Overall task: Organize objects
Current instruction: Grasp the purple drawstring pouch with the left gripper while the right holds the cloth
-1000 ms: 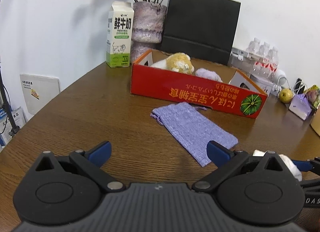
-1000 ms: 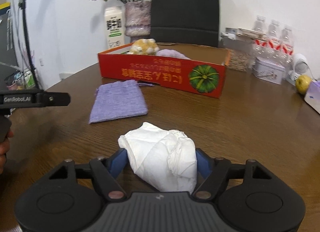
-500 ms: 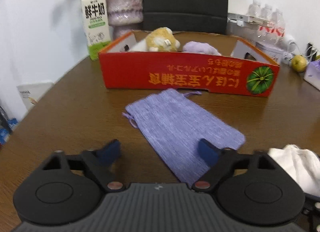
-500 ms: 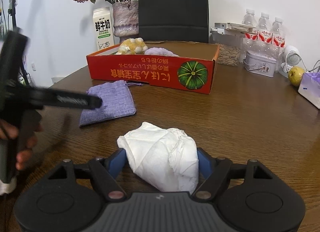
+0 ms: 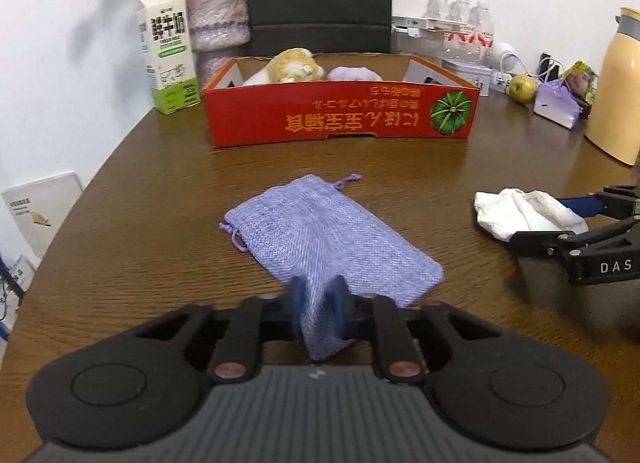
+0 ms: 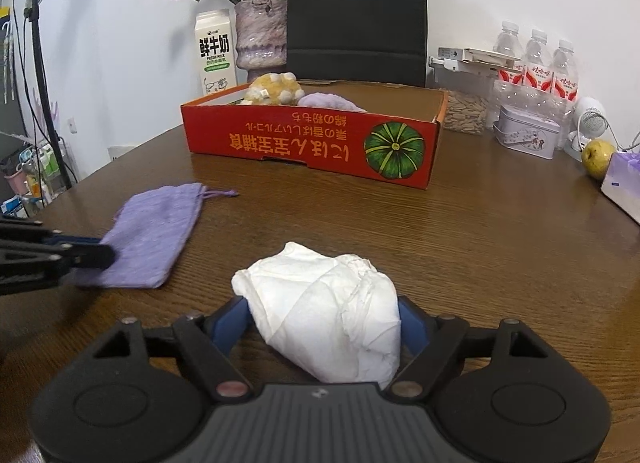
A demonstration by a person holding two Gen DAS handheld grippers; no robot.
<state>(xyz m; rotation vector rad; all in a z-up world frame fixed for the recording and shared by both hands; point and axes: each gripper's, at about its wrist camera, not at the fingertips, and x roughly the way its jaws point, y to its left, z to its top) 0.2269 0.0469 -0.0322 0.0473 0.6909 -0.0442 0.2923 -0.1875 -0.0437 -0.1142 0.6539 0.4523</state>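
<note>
Pinching the pouch [image 5: 320,239] corner, the left gripper [image 5: 318,303] should lift cleanly toward the box [image 5: 340,119] while the right gripper [image 6: 324,323] brackets the cloth [image 6: 328,303], seemingly clamped

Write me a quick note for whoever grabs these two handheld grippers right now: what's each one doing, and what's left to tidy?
Left gripper: shut on the near corner of the purple pouch, which lies on the table.
Right gripper: fingers on either side of the white cloth bundle, not lifted.
Done: a plush toy and a purple item sit in the red box.
Left: likely both go into the box.
</note>
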